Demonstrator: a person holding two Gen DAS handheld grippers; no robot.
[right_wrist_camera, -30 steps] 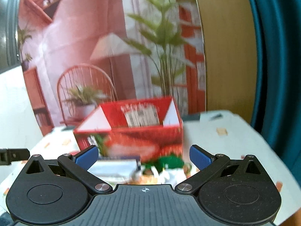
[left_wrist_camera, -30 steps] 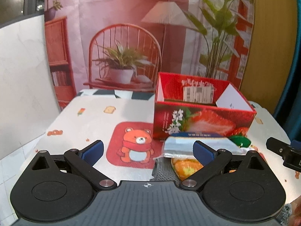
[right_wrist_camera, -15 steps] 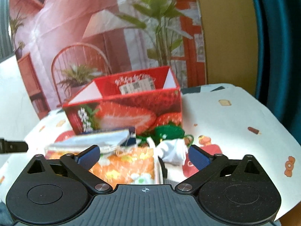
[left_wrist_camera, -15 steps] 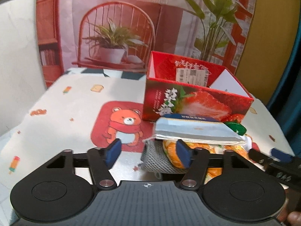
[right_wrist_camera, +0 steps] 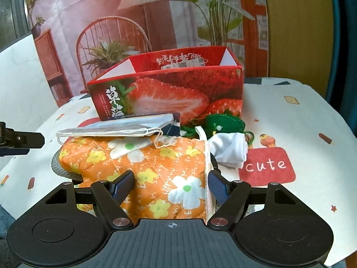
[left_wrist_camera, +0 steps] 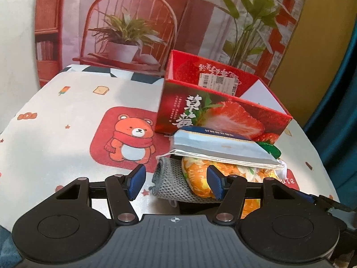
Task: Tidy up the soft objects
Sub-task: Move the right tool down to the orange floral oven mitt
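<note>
A pile of soft things lies in front of the open red strawberry box (left_wrist_camera: 223,111) (right_wrist_camera: 169,93). A flat blue-grey pouch (left_wrist_camera: 218,147) (right_wrist_camera: 125,127) tops an orange floral padded cloth (left_wrist_camera: 196,176) (right_wrist_camera: 156,163) and a grey knitted cloth (left_wrist_camera: 169,178) (right_wrist_camera: 60,167). My left gripper (left_wrist_camera: 175,183) stands part open around the grey cloth's end, its left pad clear of the fabric. The jaws of my right gripper (right_wrist_camera: 169,186) are closing with the orange cloth between them. A white cloth (right_wrist_camera: 229,149) and a green item (right_wrist_camera: 218,122) lie behind.
The table (left_wrist_camera: 67,134) wears a white cloth printed with a bear and a red "cute" patch (right_wrist_camera: 265,167). A printed room backdrop hangs behind the box. A teal curtain (left_wrist_camera: 339,111) hangs at the right. The other gripper's tip (right_wrist_camera: 17,139) shows at the left edge.
Both grippers sank toward the pile and tipped downward. Their jaws narrowed from wide open, and the grey and orange cloths now sit between the fingers.
</note>
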